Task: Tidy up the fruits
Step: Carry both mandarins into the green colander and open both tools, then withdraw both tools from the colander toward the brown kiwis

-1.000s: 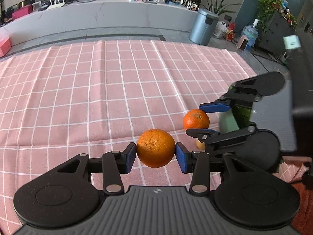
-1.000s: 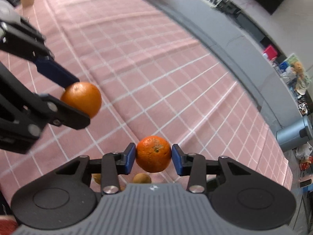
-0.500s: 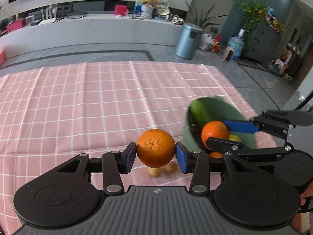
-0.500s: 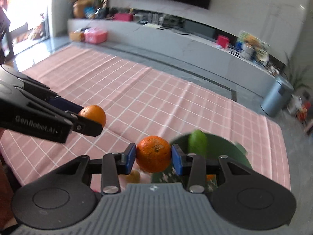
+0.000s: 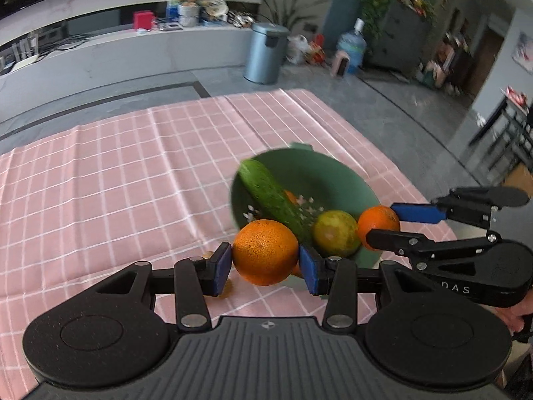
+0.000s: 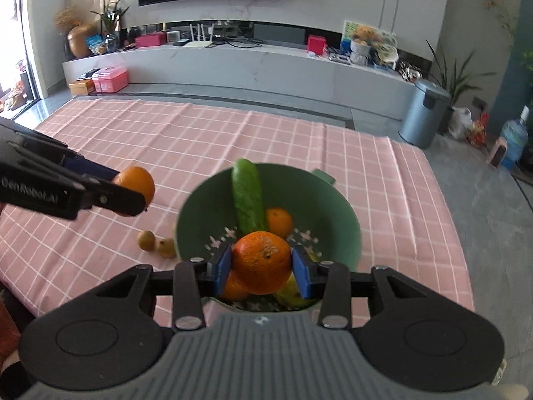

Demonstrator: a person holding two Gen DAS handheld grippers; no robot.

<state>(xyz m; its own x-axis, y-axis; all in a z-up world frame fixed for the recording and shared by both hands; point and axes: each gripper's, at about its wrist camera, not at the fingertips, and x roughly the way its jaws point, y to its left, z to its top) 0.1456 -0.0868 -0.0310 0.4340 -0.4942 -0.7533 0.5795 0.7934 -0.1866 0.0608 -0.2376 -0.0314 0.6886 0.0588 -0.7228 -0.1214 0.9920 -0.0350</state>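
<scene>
My left gripper [image 5: 265, 266] is shut on an orange [image 5: 265, 256], held just left of the green bowl's [image 5: 336, 180] near rim. My right gripper [image 6: 261, 269] is shut on a second orange [image 6: 261, 261], held above the near part of the green bowl [image 6: 336, 220]. The bowl holds a cucumber [image 6: 247, 198], an orange [image 6: 279, 221] and a yellow-green fruit [image 5: 335, 233]. The right gripper with its orange [image 5: 378, 221] shows at the right of the left wrist view. The left gripper with its orange [image 6: 136, 186] shows at the left of the right wrist view.
Two small brown fruits [image 6: 156, 244] lie on the pink checked tablecloth [image 6: 166, 140] just left of the bowl. The table's right edge [image 6: 446, 206] runs close past the bowl. A grey bin [image 6: 421, 116] stands on the floor beyond the table.
Both grippers have swung toward the green bowl with their oranges. The right gripper's orange is now over the bowl; the left one is at its left rim.
</scene>
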